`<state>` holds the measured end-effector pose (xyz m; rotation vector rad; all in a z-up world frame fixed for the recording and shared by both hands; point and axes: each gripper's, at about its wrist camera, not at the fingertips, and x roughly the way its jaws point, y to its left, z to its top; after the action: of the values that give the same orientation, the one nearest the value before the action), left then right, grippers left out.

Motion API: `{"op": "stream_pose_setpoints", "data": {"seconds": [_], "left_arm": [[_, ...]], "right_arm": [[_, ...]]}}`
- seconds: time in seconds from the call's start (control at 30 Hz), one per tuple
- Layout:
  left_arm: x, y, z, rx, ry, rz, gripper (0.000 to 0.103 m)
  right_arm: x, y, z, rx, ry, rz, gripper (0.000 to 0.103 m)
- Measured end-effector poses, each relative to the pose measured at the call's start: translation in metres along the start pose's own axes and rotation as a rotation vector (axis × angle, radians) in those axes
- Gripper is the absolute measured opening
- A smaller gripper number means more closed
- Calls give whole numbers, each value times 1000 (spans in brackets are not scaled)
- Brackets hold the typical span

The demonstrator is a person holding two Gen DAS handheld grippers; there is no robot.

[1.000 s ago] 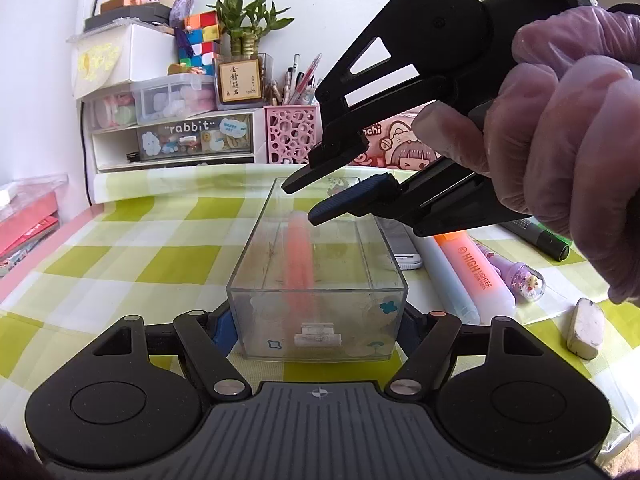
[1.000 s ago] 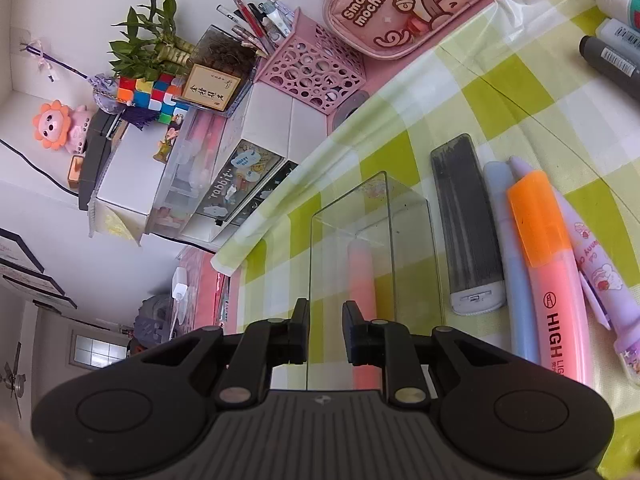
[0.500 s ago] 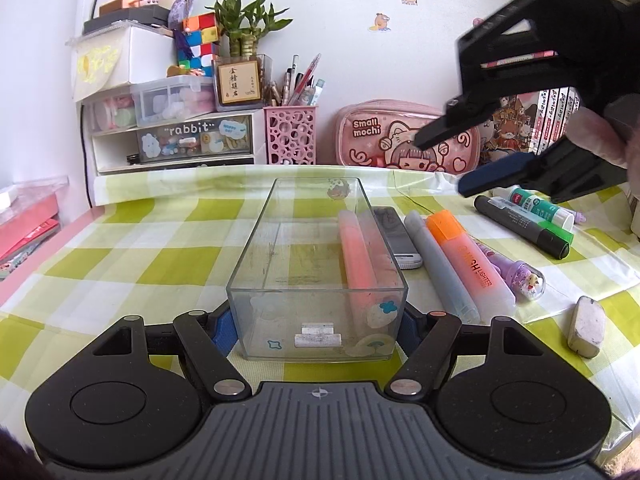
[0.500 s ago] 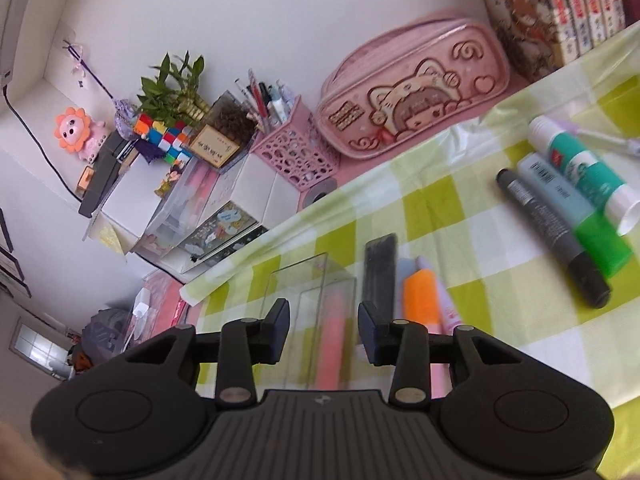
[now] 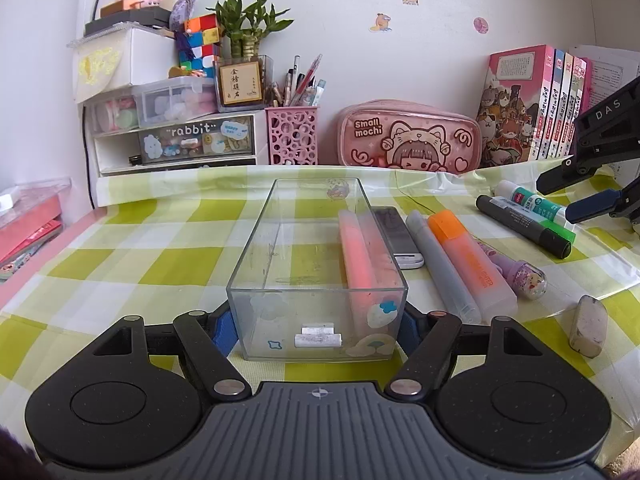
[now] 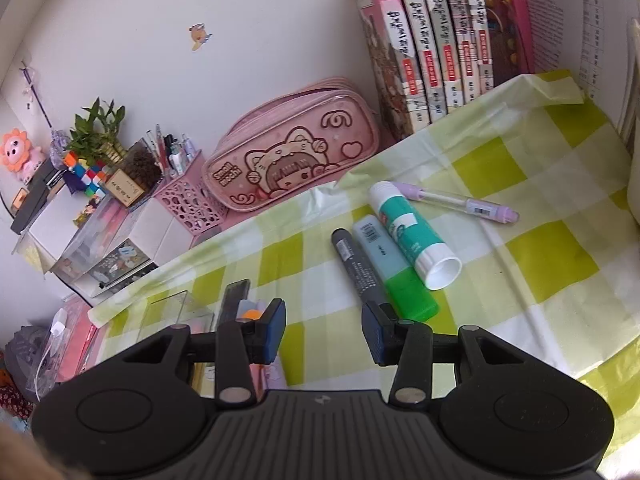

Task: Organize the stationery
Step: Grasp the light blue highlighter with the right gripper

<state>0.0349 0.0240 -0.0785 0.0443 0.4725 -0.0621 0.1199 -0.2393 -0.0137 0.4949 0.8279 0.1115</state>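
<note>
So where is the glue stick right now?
The glue stick lies on the checked cloth ahead of the right gripper, between the green-capped marker and the purple pen.

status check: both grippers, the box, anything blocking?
Left gripper clamped on clear plastic box, pink highlighter inside. Right gripper empty, jaws opening, above black marker. Nothing blocking.

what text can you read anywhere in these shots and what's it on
"Small mochi": pink pencil case
"rabbit": clear drawer front of the desk organizer
"DAS": right gripper
"HIGH...": orange highlighter, the rest blurred
Framed plaque by the plant: Chinese characters, too small to read
Book spines, glue stick and black marker labels: too small to read
</note>
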Motion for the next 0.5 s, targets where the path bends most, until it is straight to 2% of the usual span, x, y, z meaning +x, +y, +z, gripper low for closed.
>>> {"op": "stream_pose_setpoints", "data": {"seconds": [0.13, 0.23, 0.33, 0.5], "left_arm": [[0, 0, 0, 0, 0, 0, 73], [0, 0, 0, 0, 0, 0, 73], [0, 0, 0, 1, 0, 0, 73], [0, -1, 0, 0, 0, 0, 73]], "right_arm": [[2, -7, 0, 13, -3, -21, 39], [5, 4, -5, -6, 26, 44, 39], [10, 29, -15, -81, 60, 118, 39], [21, 62, -35, -211, 95, 144, 35]]}}
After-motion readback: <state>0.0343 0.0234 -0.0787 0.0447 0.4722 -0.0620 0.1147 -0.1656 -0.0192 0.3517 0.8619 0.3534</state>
